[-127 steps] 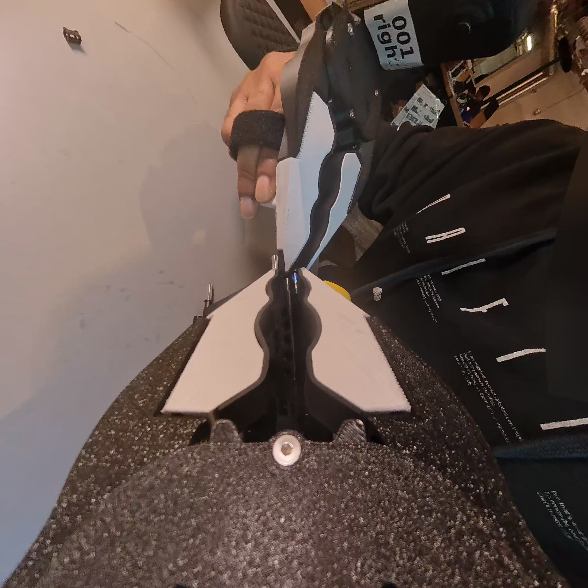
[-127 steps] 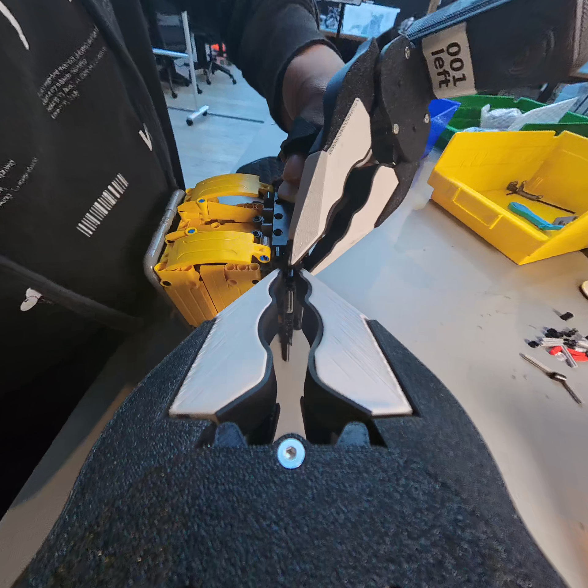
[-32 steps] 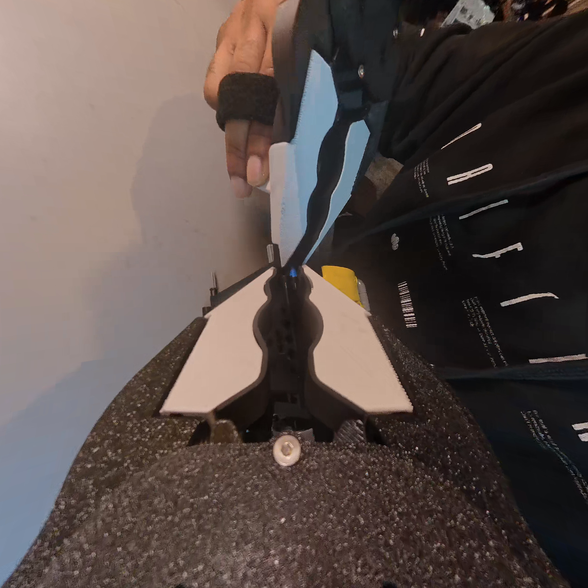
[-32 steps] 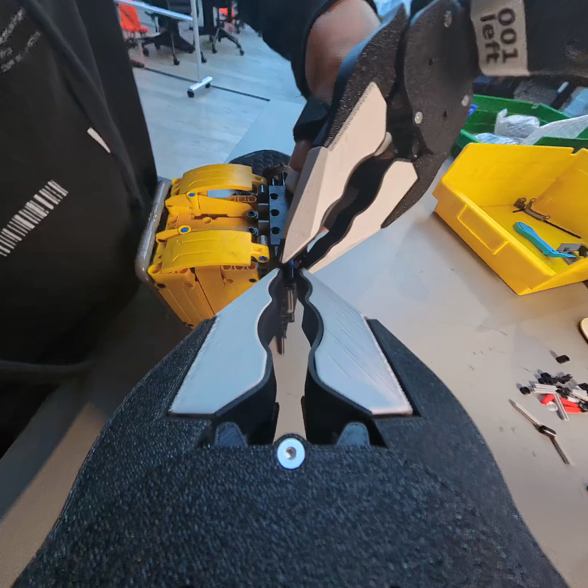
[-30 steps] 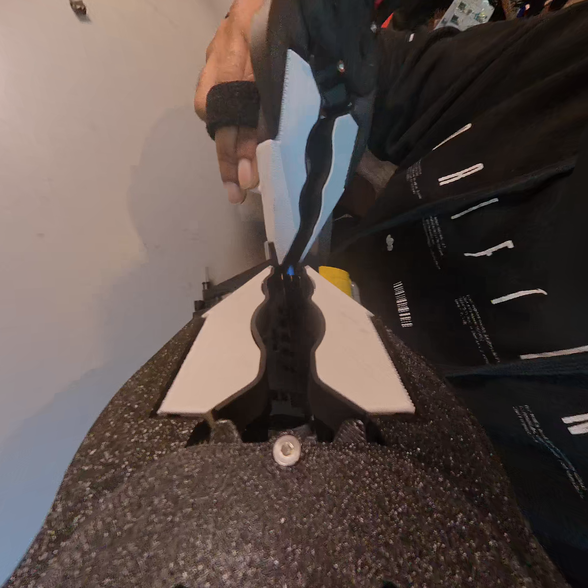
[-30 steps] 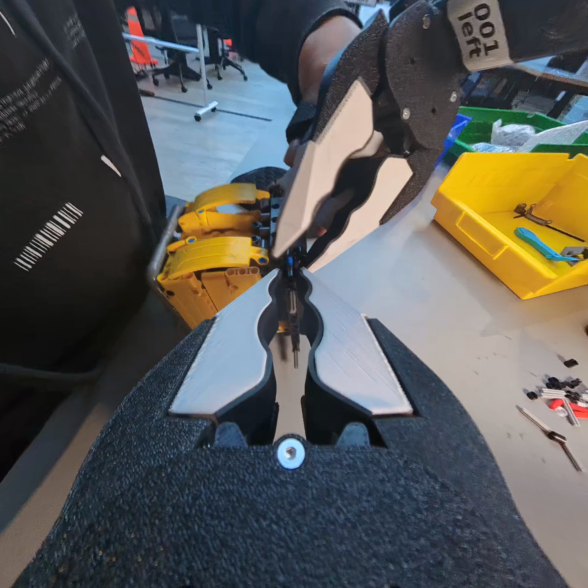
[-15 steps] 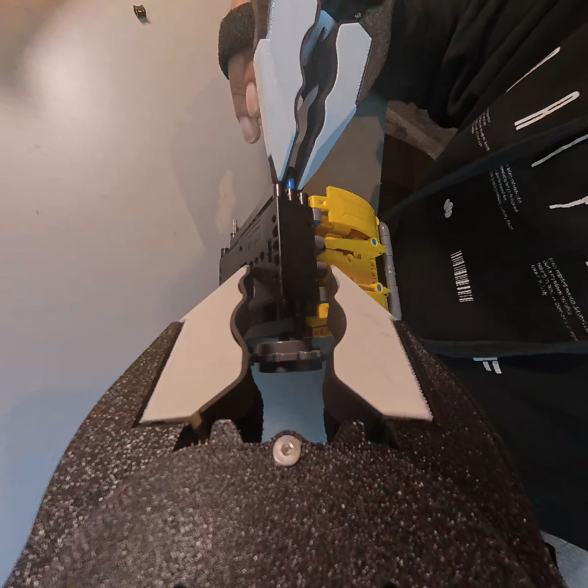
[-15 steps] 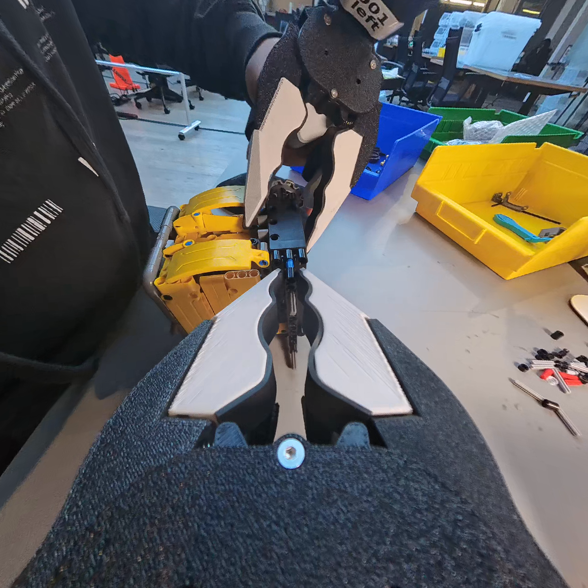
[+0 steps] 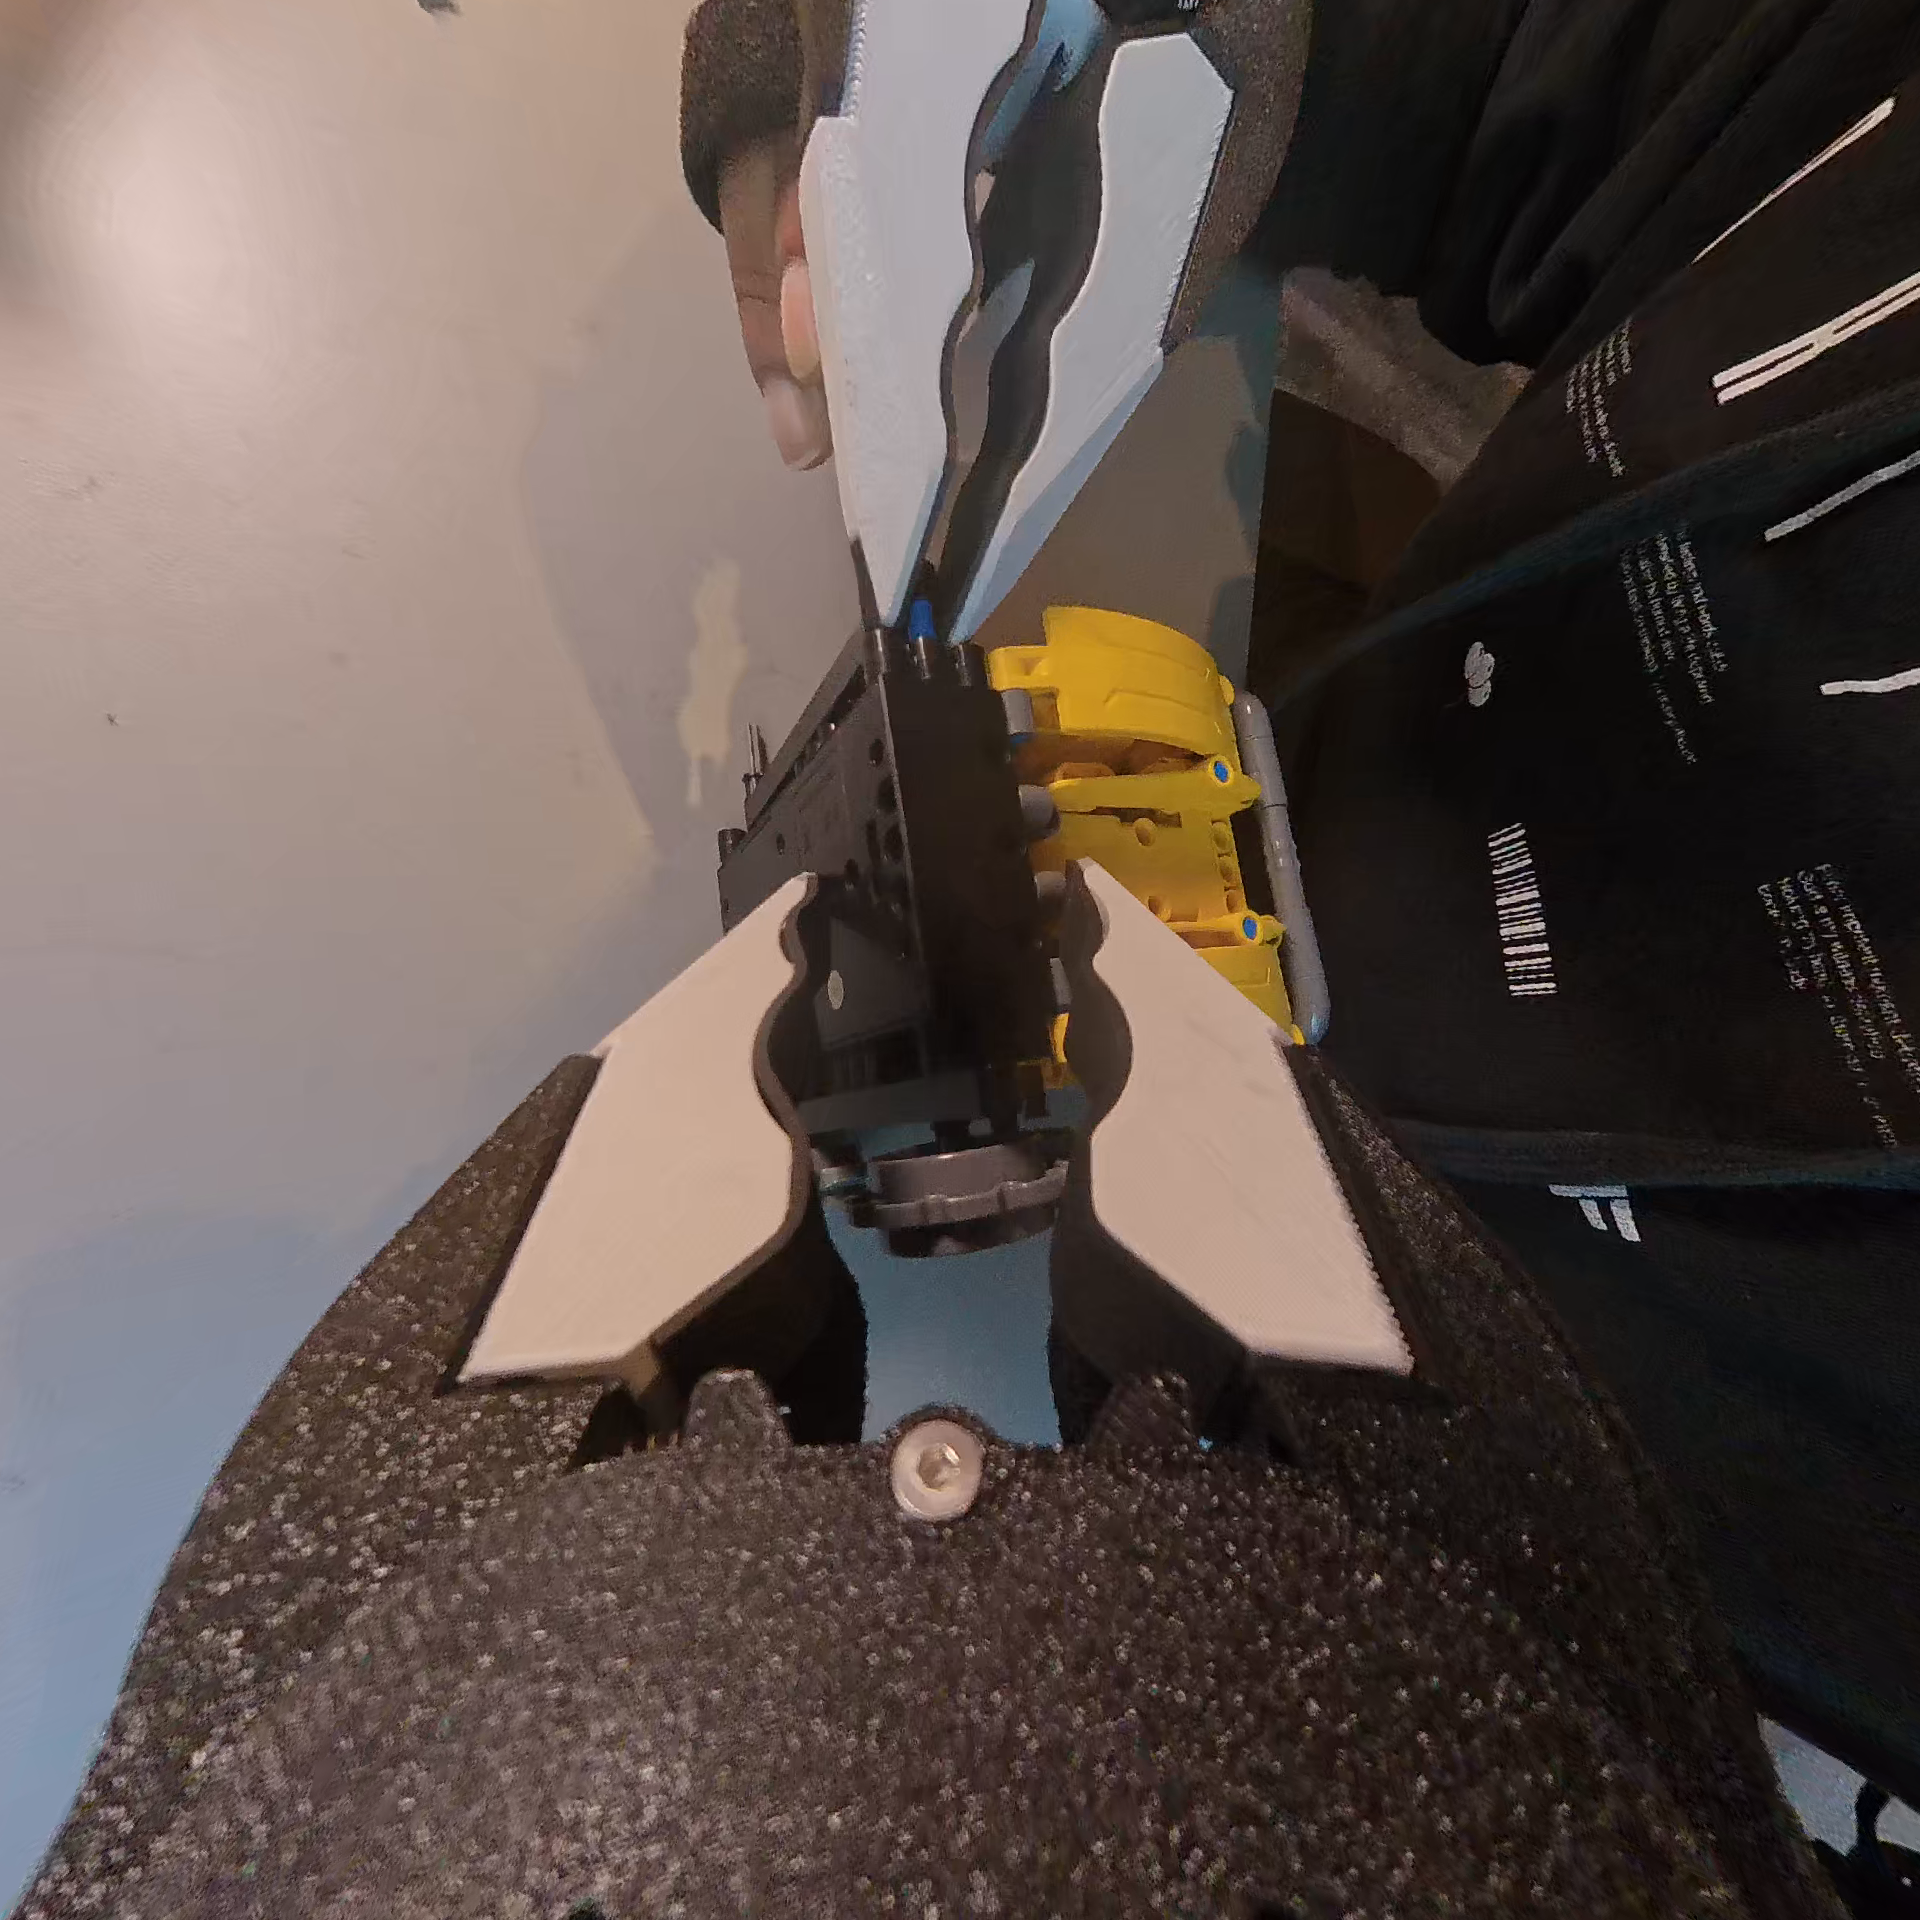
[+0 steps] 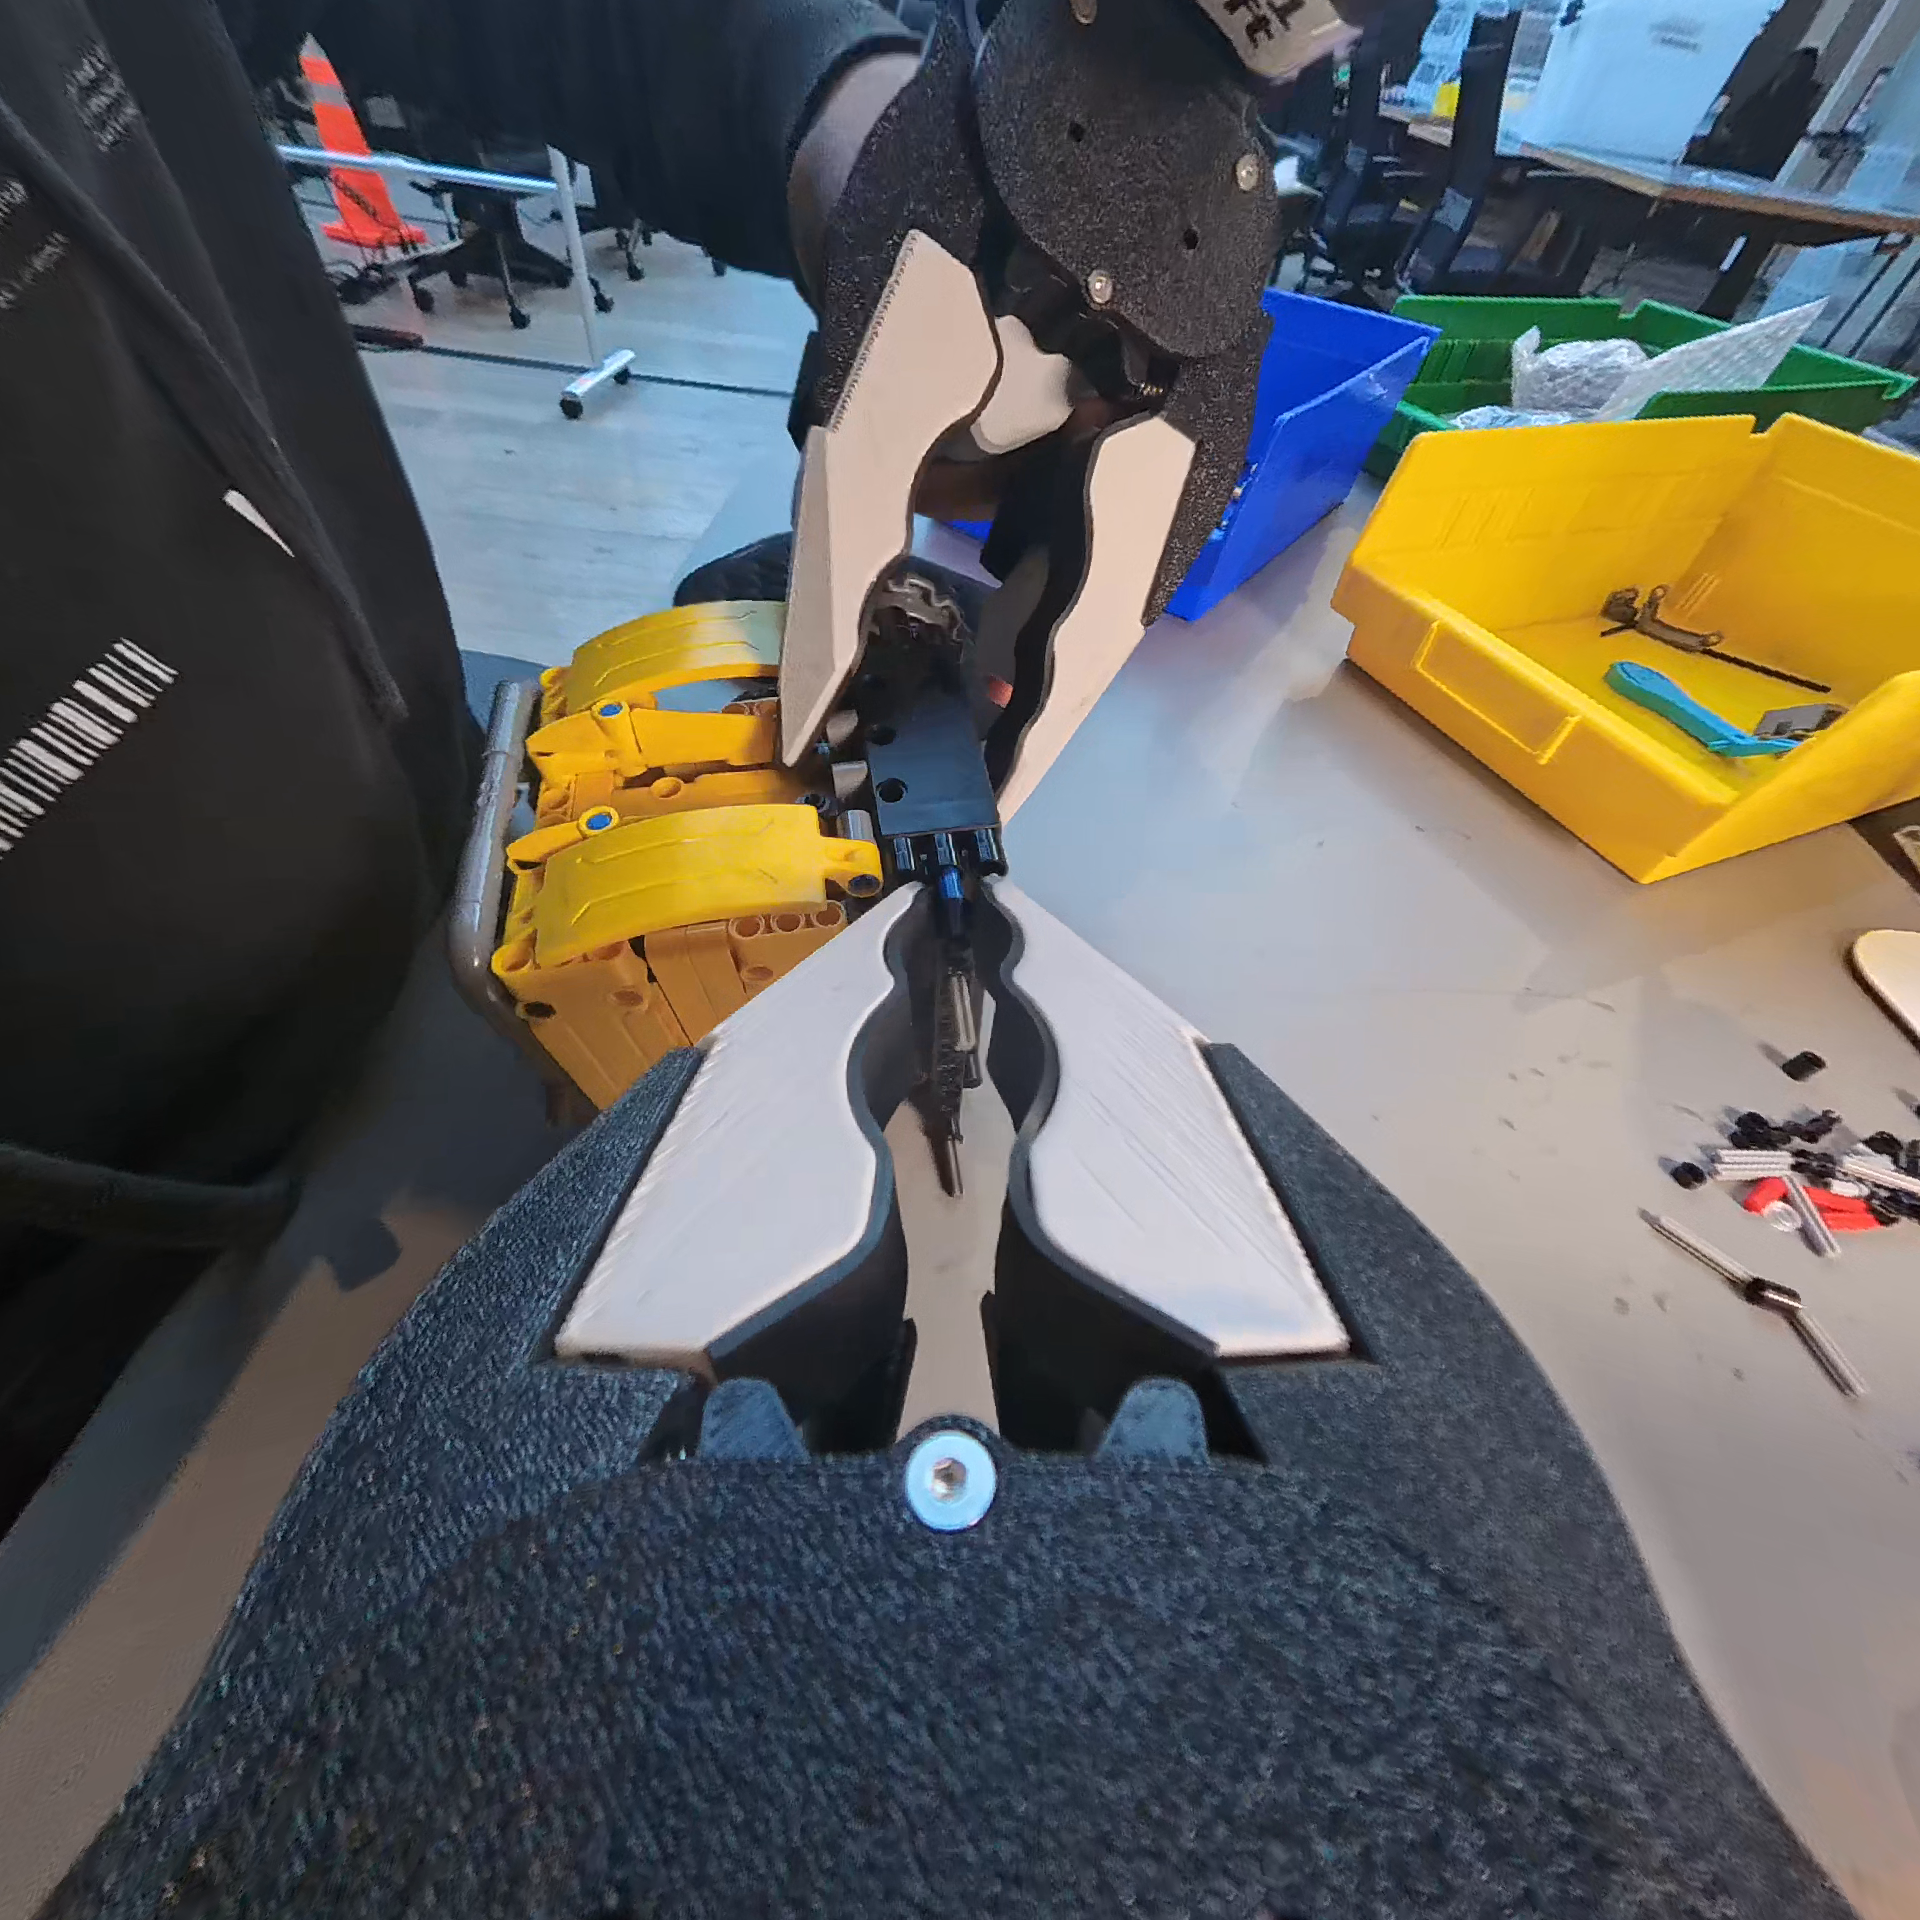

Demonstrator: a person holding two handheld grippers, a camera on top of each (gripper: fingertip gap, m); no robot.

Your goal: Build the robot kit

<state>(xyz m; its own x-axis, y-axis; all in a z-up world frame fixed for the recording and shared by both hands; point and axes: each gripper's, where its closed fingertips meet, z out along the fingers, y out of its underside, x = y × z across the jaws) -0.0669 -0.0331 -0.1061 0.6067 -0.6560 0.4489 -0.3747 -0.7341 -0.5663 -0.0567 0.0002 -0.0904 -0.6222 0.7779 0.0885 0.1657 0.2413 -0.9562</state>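
A pale grey table [image 10: 1351, 935] is filling the right of the right wrist view. A yellow bin [image 10: 1621, 665] is sitting at its upper right, blue [image 10: 1309, 416] and green [image 10: 1662, 343] bins lying behind, small loose parts [image 10: 1808, 1174] resting at the right edge.

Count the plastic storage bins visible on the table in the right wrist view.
3. A yellow bin stands at the right with small parts inside; a blue bin sits behind the left gripper; a green bin lies farthest back. Others may be hidden.
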